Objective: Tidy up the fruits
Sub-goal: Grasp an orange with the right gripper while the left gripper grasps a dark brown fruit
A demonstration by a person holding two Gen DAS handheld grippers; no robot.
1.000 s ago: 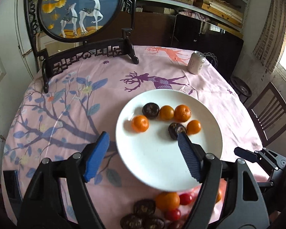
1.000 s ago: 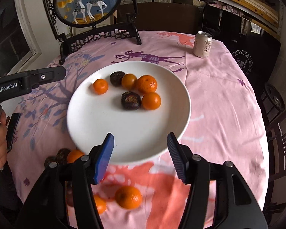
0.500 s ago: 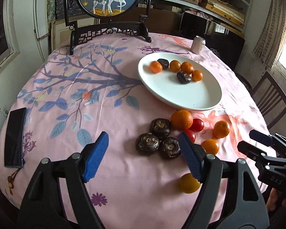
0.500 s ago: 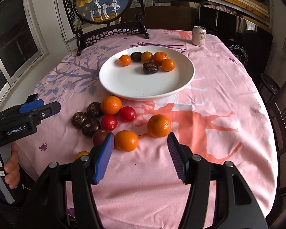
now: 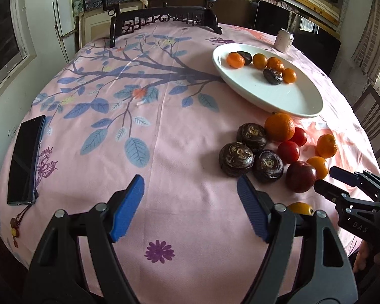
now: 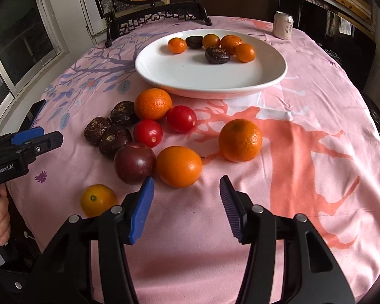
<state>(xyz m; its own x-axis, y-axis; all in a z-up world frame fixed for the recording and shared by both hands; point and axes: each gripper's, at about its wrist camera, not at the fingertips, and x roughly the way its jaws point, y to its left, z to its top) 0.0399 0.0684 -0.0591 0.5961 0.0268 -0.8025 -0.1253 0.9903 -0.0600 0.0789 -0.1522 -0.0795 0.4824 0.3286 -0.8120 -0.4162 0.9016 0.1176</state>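
Fruit lies in two lots: a few oranges and dark nuts on the plate (image 6: 271, 81), the rest loose on the bench (image 6: 304, 152) just in front of it. Nearest the right tongs (image 6: 186, 209) sits a smooth orange (image 6: 179, 166), touching a plum (image 6: 134, 162). Those jaws are closing with nothing between them, the orange just ahead. The left tongs (image 5: 190, 206) hang released over bare cloth, beside three dark nuts (image 5: 250, 152). I'd say the orange is light, firm and round, apt to roll, so best pinched across its widest middle. The tomatoes (image 6: 164, 125) look thin-skinned and want a gentle squeeze. The knobbly nuts should grip easily.
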